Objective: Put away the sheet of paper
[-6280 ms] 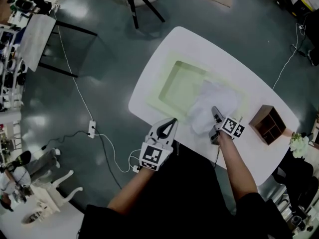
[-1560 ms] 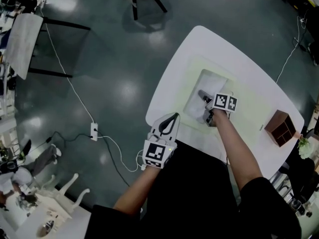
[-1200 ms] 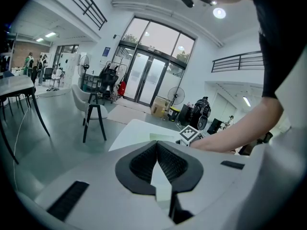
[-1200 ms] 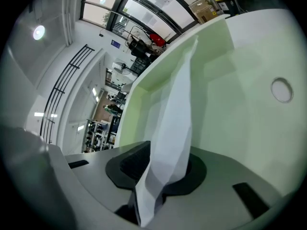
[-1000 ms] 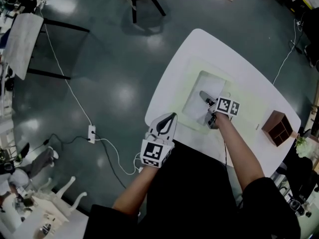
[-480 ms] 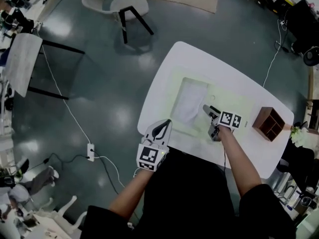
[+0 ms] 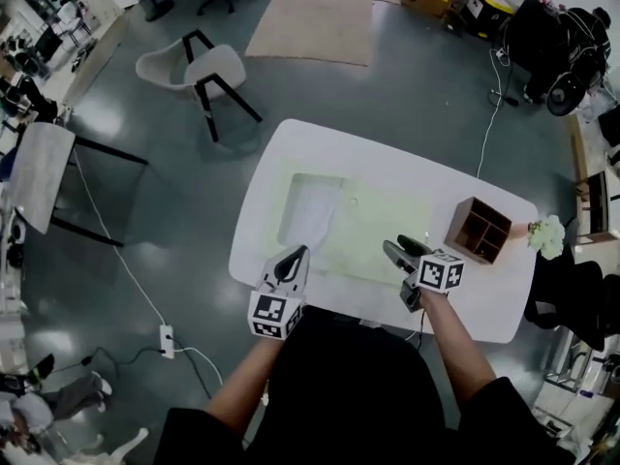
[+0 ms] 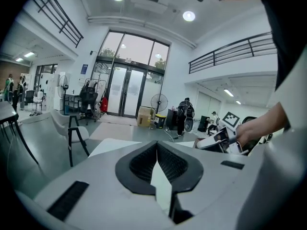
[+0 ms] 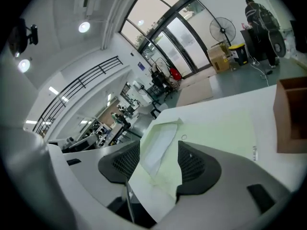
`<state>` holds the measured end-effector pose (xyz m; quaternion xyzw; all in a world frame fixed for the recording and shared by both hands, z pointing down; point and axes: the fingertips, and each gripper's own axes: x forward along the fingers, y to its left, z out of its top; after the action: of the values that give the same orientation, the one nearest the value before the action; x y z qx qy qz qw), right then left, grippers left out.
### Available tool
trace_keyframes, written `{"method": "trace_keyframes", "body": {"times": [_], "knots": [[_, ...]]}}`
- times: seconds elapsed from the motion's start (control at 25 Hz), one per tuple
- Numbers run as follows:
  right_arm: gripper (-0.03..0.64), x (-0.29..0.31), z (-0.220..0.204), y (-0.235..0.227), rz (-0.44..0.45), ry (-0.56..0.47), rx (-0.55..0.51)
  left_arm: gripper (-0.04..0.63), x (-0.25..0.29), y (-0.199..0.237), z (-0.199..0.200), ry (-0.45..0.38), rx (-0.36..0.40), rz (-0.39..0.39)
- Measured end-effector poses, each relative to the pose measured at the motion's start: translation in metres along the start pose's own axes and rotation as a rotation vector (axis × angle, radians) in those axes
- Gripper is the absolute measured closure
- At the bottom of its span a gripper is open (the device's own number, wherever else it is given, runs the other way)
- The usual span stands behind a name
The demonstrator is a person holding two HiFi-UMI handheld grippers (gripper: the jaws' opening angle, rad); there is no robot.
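Paper (image 7: 312, 211) lies flat at the left end of the mat (image 7: 387, 223), with no gripper on it, so it looks delivered. Right gripper (image 7: 399, 252) has just been opening: jaws wide, nothing between them. Left gripper (image 7: 290, 263) is closed and empty, apparently idle.

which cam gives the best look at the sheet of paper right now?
Head view. It looks down on the whole sheet of paper, lying flat at the left end of the green mat, all edges visible. The right gripper view shows it at a shallow slant, partly hidden. The left gripper view doesn't show it.
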<state>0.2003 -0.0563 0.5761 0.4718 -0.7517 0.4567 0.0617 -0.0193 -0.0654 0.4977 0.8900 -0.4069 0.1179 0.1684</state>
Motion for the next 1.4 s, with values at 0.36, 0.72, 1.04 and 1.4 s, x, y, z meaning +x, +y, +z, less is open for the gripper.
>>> {"method": "trace_keyframes", "body": {"times": [0.36,0.72,1.04,1.4], "knots": [[0.402,-0.168,0.038,-0.022,-0.032,-0.200,-0.125,0.592,0.035,-0.139,0.036,-0.089,0.055,-0.037],[0.601,-0.293,0.035,-0.031,-0.117,-0.386,-0.248,0.591,0.059,-0.246,0.045,-0.090,0.054,-0.175],[0.612,-0.338,0.016,-0.038,-0.175,-0.468,-0.302,0.591,0.057,-0.298,0.047,-0.114,0.138,-0.219],[0.617,-0.355,0.018,-0.049,-0.272,-0.494,-0.371,0.591,0.054,-0.304,0.050,-0.132,0.175,-0.191]]}}
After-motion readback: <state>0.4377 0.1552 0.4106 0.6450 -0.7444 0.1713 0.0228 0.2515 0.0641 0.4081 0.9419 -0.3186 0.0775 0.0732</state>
